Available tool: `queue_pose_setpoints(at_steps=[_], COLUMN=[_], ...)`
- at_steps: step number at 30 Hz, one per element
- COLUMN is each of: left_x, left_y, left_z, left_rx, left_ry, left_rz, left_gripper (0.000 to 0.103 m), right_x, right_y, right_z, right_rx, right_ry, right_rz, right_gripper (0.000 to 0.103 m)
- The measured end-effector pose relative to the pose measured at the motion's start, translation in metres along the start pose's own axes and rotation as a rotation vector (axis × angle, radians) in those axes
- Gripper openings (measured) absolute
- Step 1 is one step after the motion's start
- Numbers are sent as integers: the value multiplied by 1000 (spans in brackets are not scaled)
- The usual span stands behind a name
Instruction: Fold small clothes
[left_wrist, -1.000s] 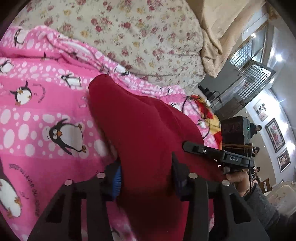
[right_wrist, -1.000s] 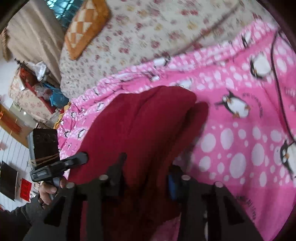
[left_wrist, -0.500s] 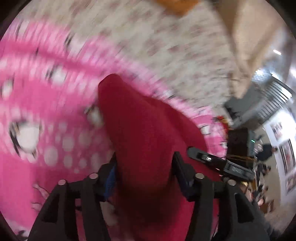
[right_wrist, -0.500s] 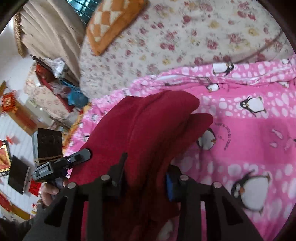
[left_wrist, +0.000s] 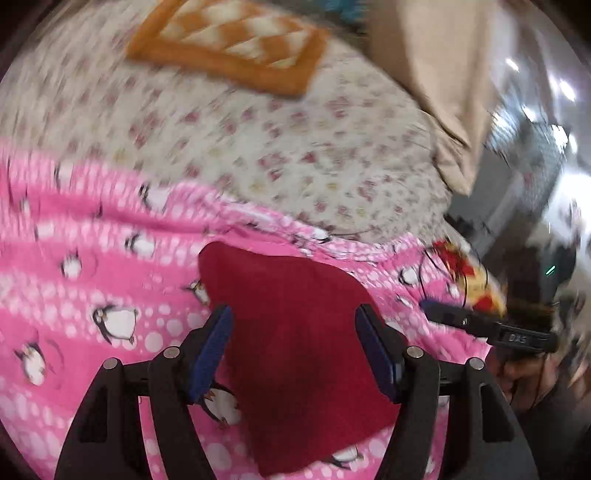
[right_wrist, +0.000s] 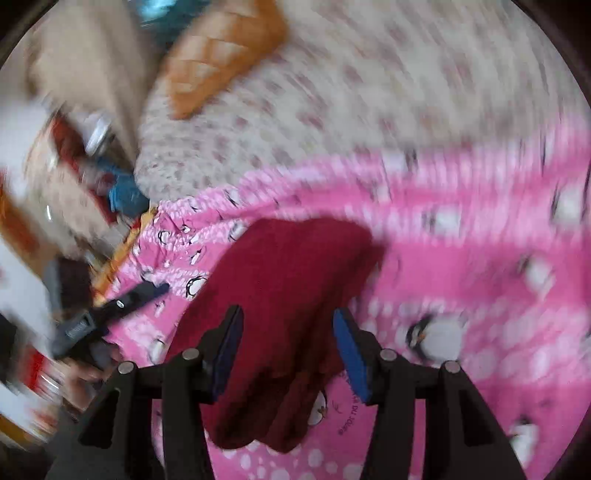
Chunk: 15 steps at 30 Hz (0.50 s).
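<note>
A dark red garment (left_wrist: 295, 332) lies folded on the pink penguin-print blanket (left_wrist: 92, 266). It also shows in the right wrist view (right_wrist: 280, 295). My left gripper (left_wrist: 299, 343) is open, its blue pads standing clear on either side of the cloth, above it. My right gripper (right_wrist: 288, 339) is open too, its pads apart over the garment's near edge. Each gripper shows in the other's view: the right one in the left wrist view (left_wrist: 480, 325), the left one in the right wrist view (right_wrist: 110, 306). Both views are motion-blurred.
A floral bedspread (left_wrist: 258, 147) lies beyond the blanket, with an orange checked cushion (left_wrist: 229, 40) on it. A beige curtain (left_wrist: 443, 74) hangs at the far side. Cluttered room furniture (right_wrist: 55, 166) lies past the bed's edge.
Both grippers have opened and let go of the red garment, which now lies on the blanket. Both have pulled back and tilted up, showing more of the bedspread and cushion.
</note>
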<state>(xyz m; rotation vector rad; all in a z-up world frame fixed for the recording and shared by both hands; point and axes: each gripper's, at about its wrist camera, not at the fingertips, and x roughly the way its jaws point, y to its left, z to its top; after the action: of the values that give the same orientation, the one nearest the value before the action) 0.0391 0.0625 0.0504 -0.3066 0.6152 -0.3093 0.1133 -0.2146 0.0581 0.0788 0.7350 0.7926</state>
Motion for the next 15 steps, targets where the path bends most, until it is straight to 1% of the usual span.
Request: queue_pose_setpoints(at_steps=[1,2,3,4,5,6,7,8,9,10,11,13,14,15], left_x=[1,4,15,23,40,56,61,61,60,55,46,29,17,12], left_y=[-10,-11,-12,-11,-5,2,9,11,11,9,6,-2,-9,-14], left_z=[-7,-16,-24,-30,-43,-54,-60,-57,-54,-52,-50,-49,-49,-49], left_rx=[27,28,21,12,-9,-36,-73,-106,-107,-93,-80,-51,-18,-6], left_ry=[24,60,114,162,247,311,315,300,303,286,255,218,174,155], left_rz=[-14,-22,-17,-8,12,31,21,13,8,2,-6,-8,5,15], left_gripper=[45,32,23,10,6,3,2,2,2,2,2,2,2,2], right_x=[-2,0,8,22,37,61,79,81,80,77,73,64,56,48], right_y=[18,38,48,53,51,43,33,25,22,23,26,30,37,48], right_z=[-1,-6,-9,-13,-18,-26,-35,-38,-35,-31,-30,-31,-31,-32], right_rx=[-83,-173,-213,-237,-245,-248,-239,-207,-178,-172,-190,-214,-231,-258], right_ry=[-28,-49,-32,25,88,191,266,241,247,253,245,214,194,171], right_rz=[-18,-34,-46,-59,-84,-149,-194,-177,-168,-170,-177,-176,-166,-148], right_gripper=[50,38,31,23,21,19,6,6,6,6,6,6,6,6])
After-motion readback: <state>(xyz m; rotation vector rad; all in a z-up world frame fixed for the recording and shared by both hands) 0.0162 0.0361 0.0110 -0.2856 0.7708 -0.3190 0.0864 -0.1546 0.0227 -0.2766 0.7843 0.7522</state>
